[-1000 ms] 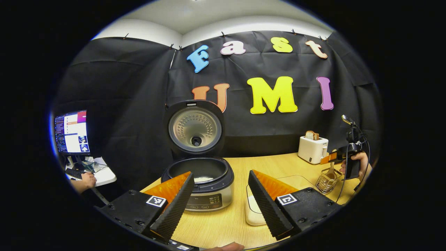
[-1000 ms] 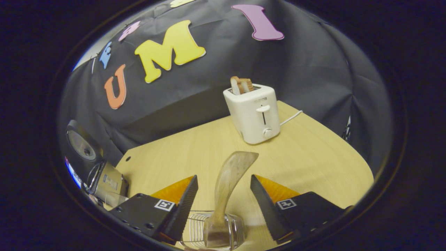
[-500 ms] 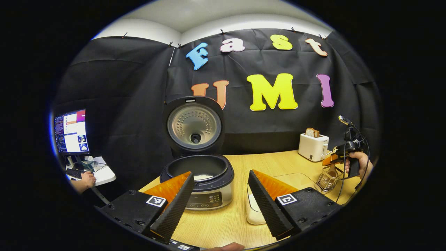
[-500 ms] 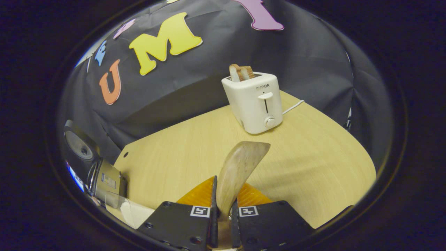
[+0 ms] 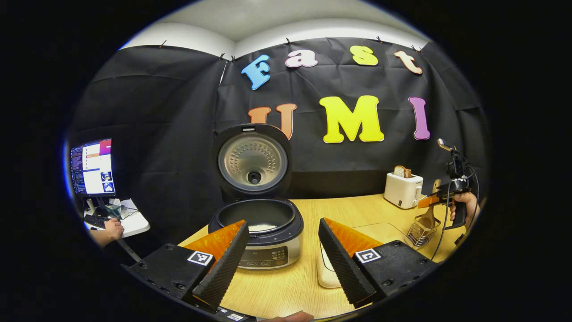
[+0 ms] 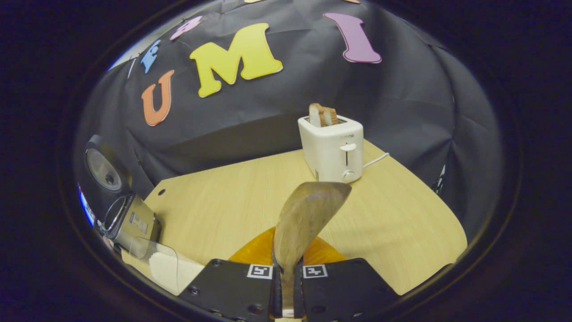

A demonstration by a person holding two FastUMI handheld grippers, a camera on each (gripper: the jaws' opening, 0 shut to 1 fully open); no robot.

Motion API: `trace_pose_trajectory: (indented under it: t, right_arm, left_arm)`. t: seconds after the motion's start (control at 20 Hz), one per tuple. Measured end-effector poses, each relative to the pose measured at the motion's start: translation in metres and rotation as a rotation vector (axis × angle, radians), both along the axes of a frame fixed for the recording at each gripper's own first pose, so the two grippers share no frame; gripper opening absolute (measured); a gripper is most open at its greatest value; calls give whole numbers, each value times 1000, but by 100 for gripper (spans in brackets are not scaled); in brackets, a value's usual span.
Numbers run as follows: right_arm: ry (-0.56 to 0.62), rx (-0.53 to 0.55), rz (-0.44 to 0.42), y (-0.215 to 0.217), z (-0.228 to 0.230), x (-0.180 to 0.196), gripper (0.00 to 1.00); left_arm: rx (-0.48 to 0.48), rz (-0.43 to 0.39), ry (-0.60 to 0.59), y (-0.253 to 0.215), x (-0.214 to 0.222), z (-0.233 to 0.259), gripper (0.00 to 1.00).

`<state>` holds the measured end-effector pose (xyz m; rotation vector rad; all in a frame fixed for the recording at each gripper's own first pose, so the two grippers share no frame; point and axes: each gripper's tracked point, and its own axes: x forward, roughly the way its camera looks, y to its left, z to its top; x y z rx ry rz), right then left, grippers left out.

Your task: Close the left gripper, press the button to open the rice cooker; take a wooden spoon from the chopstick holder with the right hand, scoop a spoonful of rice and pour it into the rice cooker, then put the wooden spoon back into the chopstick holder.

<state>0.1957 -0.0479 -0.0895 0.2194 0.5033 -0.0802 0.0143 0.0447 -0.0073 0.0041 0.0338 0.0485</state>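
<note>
The rice cooker (image 5: 257,226) stands open on the wooden table, lid (image 5: 254,161) upright, some rice in its pot. My left gripper (image 5: 283,257) hovers open in front of it, holding nothing. At the far right a hand holds my right gripper (image 5: 440,195) above the wire chopstick holder (image 5: 419,233). In the right gripper view my right gripper (image 6: 286,286) is shut on the wooden spoon (image 6: 308,214), whose broad end points forward toward the toaster. The spoon's lower part (image 5: 429,218) hangs over the holder. A clear rice container (image 5: 328,273) sits right of the cooker.
A white toaster (image 6: 333,150) with bread stands at the back right of the table (image 6: 232,201). The cooker (image 6: 129,221) and the rice container (image 6: 165,266) lie to the left in the right gripper view. A monitor (image 5: 91,167) and a person's hand (image 5: 109,230) are off the table's left side.
My right gripper shut on the wooden spoon and raised it out of the chopstick holder. My left gripper stayed open and nearly still.
</note>
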Motion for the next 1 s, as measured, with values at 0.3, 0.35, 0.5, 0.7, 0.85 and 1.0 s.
trace_pose_trajectory:
  t: [0.3,0.35,0.5,0.7,0.85,1.0]
  right_arm:
    - [-97,-94,28,23,57,-26,10]
    - [-114,-105,41,30,68,-31,12]
    - [-161,-153,72,53,94,-43,10]
    - [-196,-186,147,99,112,-53,10]
    - [-208,-205,194,135,118,-57,10]
    - [-208,-202,229,167,115,-57,10]
  left_arm:
    - [-13,-16,4,-3,-2,1,100]
    - [-14,-19,2,-4,-3,2,99]
    - [-14,-19,-6,0,-6,5,99]
    - [-7,-13,-2,2,-7,4,99]
    - [-1,-13,0,2,-7,4,99]
    - [2,-11,-7,5,-8,6,99]
